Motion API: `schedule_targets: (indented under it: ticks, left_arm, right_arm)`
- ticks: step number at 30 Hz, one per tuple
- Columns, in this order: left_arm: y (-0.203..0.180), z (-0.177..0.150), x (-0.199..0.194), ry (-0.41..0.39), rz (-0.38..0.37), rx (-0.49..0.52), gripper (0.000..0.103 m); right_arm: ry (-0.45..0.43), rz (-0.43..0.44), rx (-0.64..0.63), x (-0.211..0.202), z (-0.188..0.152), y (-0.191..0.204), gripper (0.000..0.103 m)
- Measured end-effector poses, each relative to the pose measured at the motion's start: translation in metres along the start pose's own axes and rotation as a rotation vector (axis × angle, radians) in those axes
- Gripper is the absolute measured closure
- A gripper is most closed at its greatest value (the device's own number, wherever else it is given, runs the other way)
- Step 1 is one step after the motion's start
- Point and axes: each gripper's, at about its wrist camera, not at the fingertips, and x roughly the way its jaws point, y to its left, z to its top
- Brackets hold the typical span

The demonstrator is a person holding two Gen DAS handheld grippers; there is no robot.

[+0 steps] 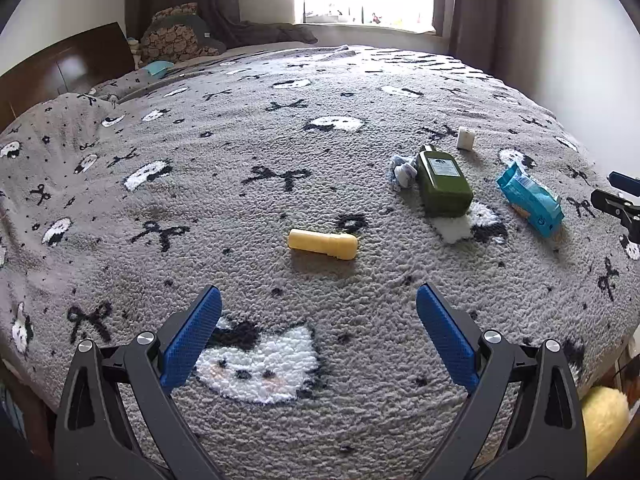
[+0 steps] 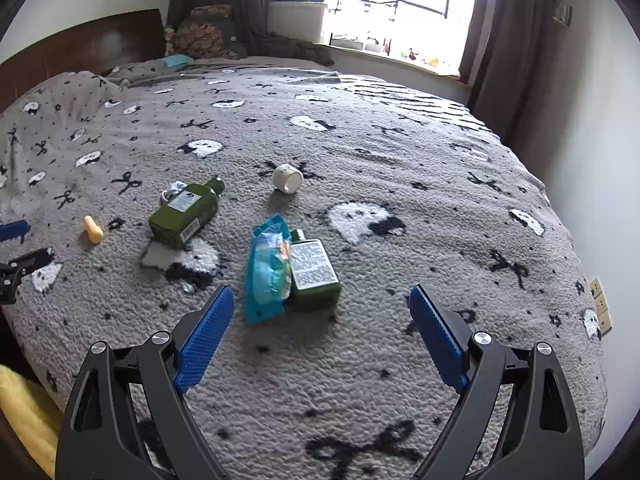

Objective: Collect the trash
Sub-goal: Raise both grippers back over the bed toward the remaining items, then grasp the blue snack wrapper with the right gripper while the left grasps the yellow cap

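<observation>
Left tool (image 1: 318, 304): released, nothing between its pads, over the bed's (image 1: 240, 184) near edge.
Right tool (image 2: 322, 308): released, empty, near the blue wrapper (image 2: 266, 276).
Trash: yellow tube (image 1: 323, 243), two green bottles (image 2: 185, 214) (image 2: 314, 270), wrapper, white roll (image 2: 287, 178), clustered mid-bed toward the near edge.
Open room: far half of the bed bare.

Bare blanket (image 2: 400, 360) lies open ahead of the right gripper (image 2: 322, 334); blue packet (image 2: 266, 276) and small green bottle (image 2: 316, 270) block farther on.
</observation>
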Motion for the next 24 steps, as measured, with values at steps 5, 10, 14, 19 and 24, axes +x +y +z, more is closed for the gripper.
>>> schedule_targets:
  ticks: [5,10,14,19,24]
  left_arm:
    - [0.004,0.006,0.016,0.018,0.015,0.005,0.01]
    - [0.013,0.007,0.031,0.036,0.029,0.002,0.01]
    - [0.018,0.005,0.044,0.057,0.022,-0.001,0.01]
    - [0.017,0.01,0.062,0.061,0.004,0.004,0.01]
    - [0.01,0.019,0.084,0.079,-0.01,-0.003,0.01]
  right_arm:
    - [0.026,0.019,-0.023,0.027,0.009,0.021,0.023]
    - [0.07,0.006,-0.053,0.055,0.013,0.036,0.032]
    - [0.112,0.009,-0.037,0.074,0.013,0.037,0.041]
    - [0.122,0.096,0.001,0.078,0.007,0.037,0.05]
    - [0.152,0.127,0.028,0.088,-0.002,0.032,0.053]
